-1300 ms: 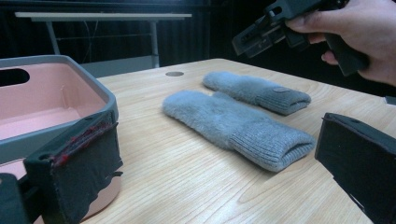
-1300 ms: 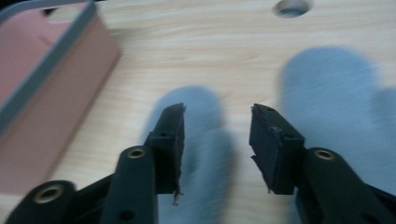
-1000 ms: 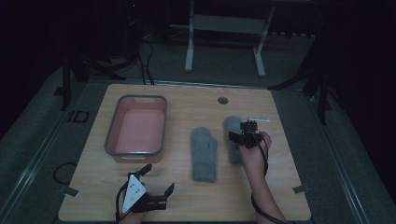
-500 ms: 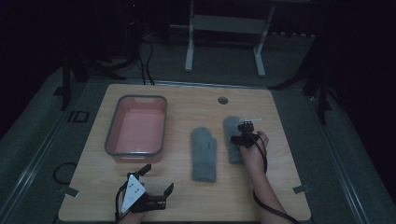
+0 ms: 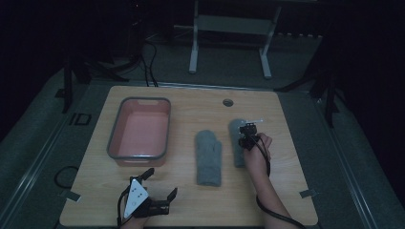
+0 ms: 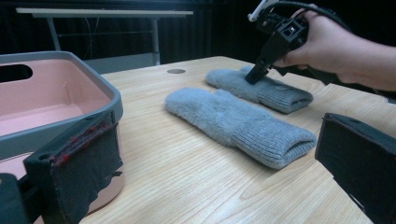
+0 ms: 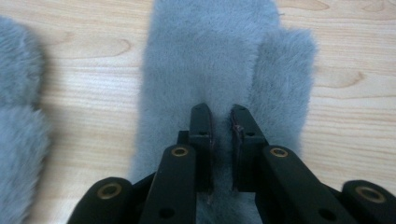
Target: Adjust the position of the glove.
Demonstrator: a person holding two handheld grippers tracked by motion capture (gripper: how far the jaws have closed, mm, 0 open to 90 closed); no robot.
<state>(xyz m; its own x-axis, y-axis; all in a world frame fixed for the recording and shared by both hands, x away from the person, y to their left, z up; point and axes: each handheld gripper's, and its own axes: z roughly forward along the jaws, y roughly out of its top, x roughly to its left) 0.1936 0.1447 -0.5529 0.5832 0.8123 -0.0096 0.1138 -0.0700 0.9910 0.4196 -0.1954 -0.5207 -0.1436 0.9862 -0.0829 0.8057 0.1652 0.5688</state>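
Two grey fleece mittens lie side by side on the wooden table, cuffs toward me. My right gripper (image 5: 247, 141) (image 6: 252, 78) points down onto the right mitten (image 5: 235, 128) (image 6: 280, 93), hand wrapped round it. Seen from the right gripper view, the jaws of that gripper (image 7: 220, 115) stand almost together with a ridge of the mitten's (image 7: 205, 56) fur pinched between them, beside its thumb. The left mitten (image 5: 208, 157) (image 6: 238, 121) (image 7: 18, 121) lies free. My left gripper (image 5: 162, 182) (image 6: 217, 179) rests near the front edge, wide open and holding nothing.
A pink tub with a grey rim (image 5: 138, 101) (image 6: 93, 70) stands at the left of the table, nothing in it. A round cable hole (image 5: 228, 102) (image 6: 176, 71) sits near the far edge. A metal stand (image 5: 229, 24) and floor cables lie beyond the table.
My right gripper has come slightly toward me and down onto the right mitten. The left gripper and the left mitten have not moved.
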